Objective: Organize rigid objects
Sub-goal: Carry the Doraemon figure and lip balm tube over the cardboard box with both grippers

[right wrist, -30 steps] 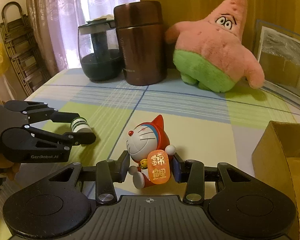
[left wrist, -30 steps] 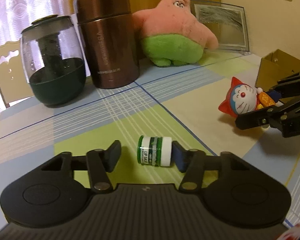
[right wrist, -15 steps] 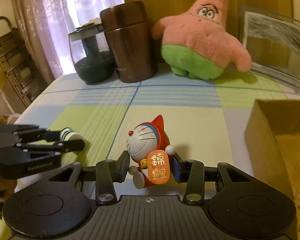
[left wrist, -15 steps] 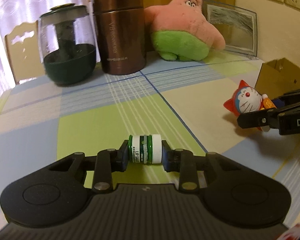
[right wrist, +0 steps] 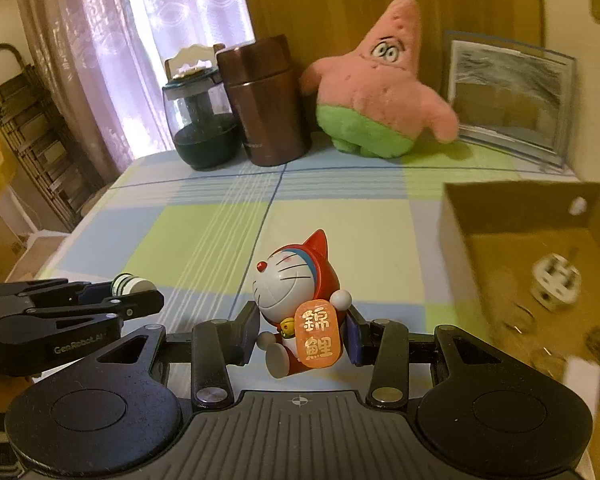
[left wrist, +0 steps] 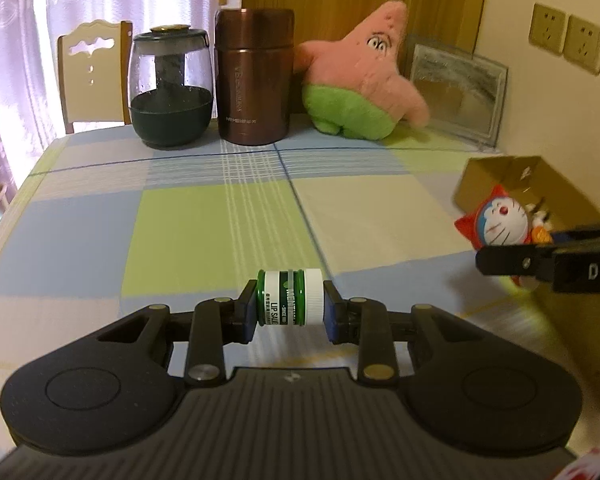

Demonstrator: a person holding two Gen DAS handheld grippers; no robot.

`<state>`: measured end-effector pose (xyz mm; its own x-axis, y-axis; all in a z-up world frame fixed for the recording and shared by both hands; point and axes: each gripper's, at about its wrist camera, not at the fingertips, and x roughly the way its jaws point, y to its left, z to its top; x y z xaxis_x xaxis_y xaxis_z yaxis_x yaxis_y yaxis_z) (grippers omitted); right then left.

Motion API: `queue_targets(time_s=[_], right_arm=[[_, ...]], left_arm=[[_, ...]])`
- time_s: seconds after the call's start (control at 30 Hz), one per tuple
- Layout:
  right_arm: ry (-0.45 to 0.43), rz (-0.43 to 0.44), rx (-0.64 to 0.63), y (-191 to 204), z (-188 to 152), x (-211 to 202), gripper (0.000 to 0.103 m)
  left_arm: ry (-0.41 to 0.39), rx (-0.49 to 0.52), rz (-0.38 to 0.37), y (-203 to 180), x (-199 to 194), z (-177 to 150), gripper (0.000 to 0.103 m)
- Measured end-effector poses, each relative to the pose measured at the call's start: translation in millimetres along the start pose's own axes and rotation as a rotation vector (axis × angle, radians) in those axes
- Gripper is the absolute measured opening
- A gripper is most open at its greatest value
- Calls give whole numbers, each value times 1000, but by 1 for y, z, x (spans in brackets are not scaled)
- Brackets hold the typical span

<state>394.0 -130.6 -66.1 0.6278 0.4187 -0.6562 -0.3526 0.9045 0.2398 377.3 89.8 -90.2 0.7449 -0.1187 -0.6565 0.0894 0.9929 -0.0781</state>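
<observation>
My left gripper point(left wrist: 290, 312) clamps the lip balm jar point(left wrist: 290, 298), my right gripper point(right wrist: 302, 338) pinches the Doraemon figure point(right wrist: 300, 308); I keep both level toward the cardboard box point(right wrist: 516, 216) at right of frame

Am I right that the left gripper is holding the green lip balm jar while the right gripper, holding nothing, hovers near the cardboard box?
Not quite. The right gripper is not empty: it is shut on the Doraemon figurine, as the right wrist view shows. The rest holds: the left gripper is shut on the green lip balm jar, and the cardboard box sits close on the right.
</observation>
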Motion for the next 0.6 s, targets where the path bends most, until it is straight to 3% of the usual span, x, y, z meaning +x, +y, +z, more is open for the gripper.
queue_targets(time_s=[0.17, 0.6], right_arm=[[-4, -21, 25, -6, -14, -44, 40], [-63, -103, 65, -33, -60, -163, 40]], left_arm=[[-8, -25, -19, -26, -39, -6, 27], [-19, 24, -97, -110, -123, -24, 27]])
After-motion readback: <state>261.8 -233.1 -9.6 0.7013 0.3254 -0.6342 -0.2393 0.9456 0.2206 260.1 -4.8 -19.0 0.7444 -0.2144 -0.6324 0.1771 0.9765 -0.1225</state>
